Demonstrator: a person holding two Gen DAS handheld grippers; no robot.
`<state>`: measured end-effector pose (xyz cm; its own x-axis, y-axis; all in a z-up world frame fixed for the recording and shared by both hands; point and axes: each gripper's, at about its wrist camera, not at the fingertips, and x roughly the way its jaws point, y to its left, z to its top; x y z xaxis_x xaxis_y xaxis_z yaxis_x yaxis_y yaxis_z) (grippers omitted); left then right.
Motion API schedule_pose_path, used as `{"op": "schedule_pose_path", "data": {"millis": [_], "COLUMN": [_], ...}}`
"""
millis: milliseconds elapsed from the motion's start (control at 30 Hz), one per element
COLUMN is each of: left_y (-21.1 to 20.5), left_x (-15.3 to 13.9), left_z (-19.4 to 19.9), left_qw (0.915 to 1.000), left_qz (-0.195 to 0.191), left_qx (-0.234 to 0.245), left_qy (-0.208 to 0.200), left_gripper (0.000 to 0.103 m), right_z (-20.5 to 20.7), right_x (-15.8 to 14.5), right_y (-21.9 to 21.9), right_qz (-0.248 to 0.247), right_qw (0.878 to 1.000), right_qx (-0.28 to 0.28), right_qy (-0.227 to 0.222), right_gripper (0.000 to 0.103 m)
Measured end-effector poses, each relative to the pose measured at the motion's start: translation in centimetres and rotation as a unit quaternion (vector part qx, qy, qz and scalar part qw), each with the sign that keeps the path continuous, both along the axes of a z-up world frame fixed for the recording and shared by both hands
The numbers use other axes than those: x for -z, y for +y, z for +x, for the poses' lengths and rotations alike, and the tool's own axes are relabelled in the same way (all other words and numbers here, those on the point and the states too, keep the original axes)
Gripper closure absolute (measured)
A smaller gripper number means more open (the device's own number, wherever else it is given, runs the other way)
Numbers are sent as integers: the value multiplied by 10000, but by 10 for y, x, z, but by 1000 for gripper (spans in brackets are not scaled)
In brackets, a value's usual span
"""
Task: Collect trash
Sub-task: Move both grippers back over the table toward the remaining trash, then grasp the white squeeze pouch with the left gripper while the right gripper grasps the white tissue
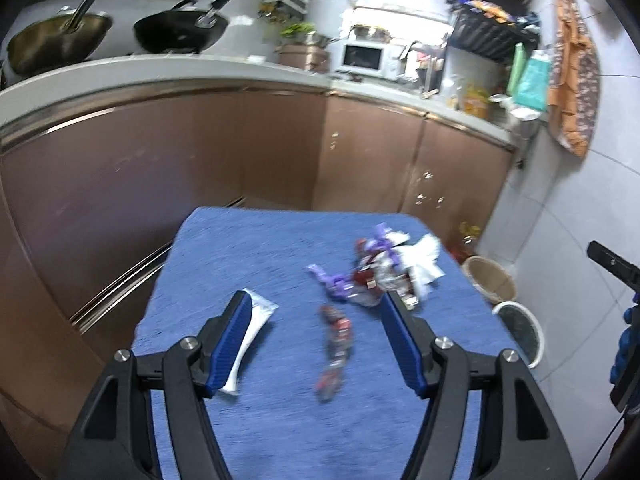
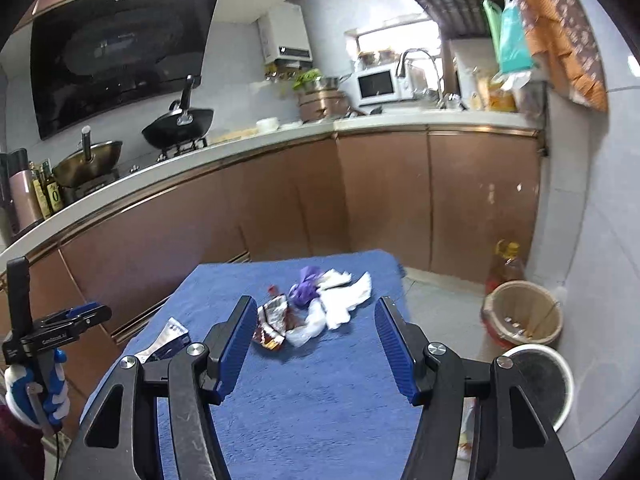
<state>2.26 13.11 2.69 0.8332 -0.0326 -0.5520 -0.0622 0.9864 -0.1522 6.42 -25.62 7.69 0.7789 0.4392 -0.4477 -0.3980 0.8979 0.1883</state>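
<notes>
While both grippers hang above the blue cloth (image 1: 280, 420), neither one holds anything. The left gripper (image 1: 316, 304) has its jaws spread wide, and nothing is pressed between the blue pads. A dark red wrapper (image 1: 334, 346) lies on the cloth right between its fingers, not touched by them. Under its left finger, a white wrapper (image 1: 250, 334) lies partly hidden. Ahead of its right fingertip there is a heap of trash (image 1: 384, 270): purple, red and white pieces all mixed together.

The right gripper (image 2: 316, 304) is also open, with empty space between the pads. The same heap is just ahead of its fingertips, a little toward the left finger; a brown packet (image 2: 274, 322) lies nearest to that finger, with white paper (image 2: 344, 298) and a purple piece (image 2: 306, 284) behind it. A silver wrapper (image 2: 166, 344) lies to the left of its left finger.

To the right of the right gripper, on the floor beside the cloth, stand a beige bin (image 2: 524, 312) and a white round bin (image 2: 540, 384). At the left edge of the right wrist view, a gloved hand (image 2: 36, 392) grips the handle of the other tool.
</notes>
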Motion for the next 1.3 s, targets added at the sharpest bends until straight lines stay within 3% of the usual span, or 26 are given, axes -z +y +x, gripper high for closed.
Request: {"op": "schedule_pose_path", "data": {"millis": [333,633,1067,1300], "left_y": [33,39,54,61], "left_x": [68,107,137,145], "left_z": [36,74,113,123], "left_qw": [9947,9856,9809,9822], "left_qz": [509,877,757,485], "left_qx": [-45,176,68,39], "left_qy": [889,1434,1790,1812], "left_gripper": [38,38,38,39], "right_z": [60,133,234,262], "right_x": [54,106,175,186], "right_y": [22,43,63,64], "right_qz": [-34,-77,201,468], "right_qw": [9974,9909,9767,9721], "right_qx": [-187,-337,-302,-297], "right_qy": [689,1300,2115,2280], "right_gripper": [44,45,45,45]}}
